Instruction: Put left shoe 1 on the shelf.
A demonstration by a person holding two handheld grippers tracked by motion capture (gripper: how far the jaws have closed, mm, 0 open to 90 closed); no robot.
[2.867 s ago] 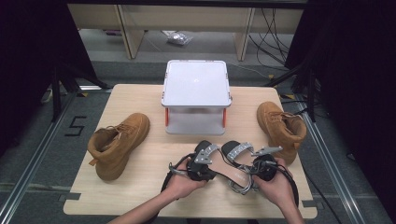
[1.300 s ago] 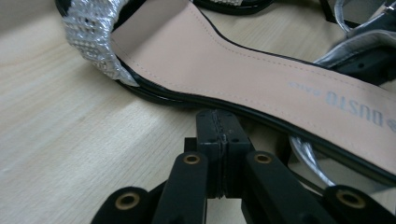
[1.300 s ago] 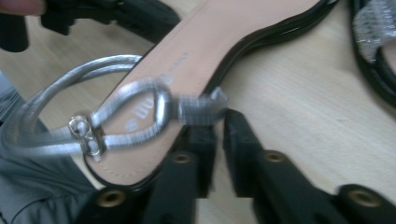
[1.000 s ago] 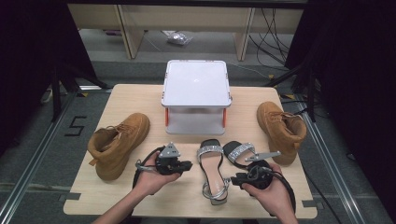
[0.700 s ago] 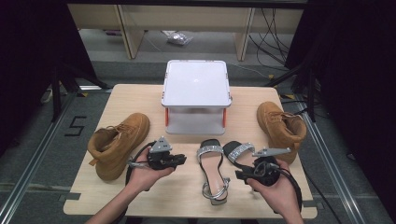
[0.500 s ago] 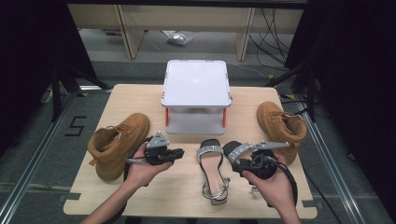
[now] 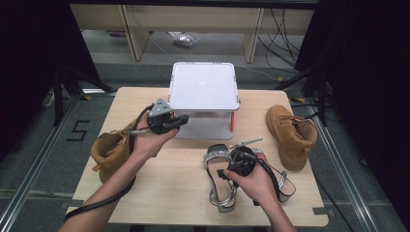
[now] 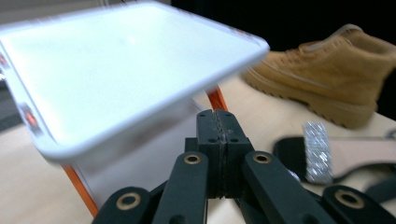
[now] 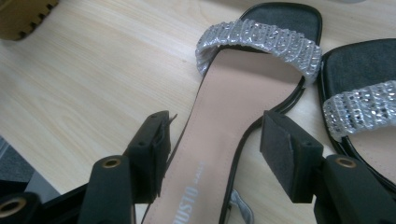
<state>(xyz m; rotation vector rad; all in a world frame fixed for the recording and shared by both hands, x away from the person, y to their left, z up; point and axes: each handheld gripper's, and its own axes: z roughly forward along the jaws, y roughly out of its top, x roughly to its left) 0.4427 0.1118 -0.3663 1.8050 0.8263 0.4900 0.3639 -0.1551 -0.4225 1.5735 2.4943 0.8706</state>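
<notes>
High view: two hand-held grippers worked above a wooden table (image 7: 159, 193).

At left of the frame, one tan boot (image 7: 112, 151) lay partly under the left forearm. The left gripper (image 7: 180, 120), jaws clenched on nothing, sat at the white box (image 7: 204, 92) at centre. Lower centre, the right gripper (image 9: 215, 154) was released, jaws straddling the left sandal (image 9: 224, 154) beside its mate (image 9: 364, 126). The second boot (image 7: 290, 133) lay at right.

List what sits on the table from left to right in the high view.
Left tan boot → left gripper → white lidded box → left sandal → right sandal → right tan boot.
</notes>
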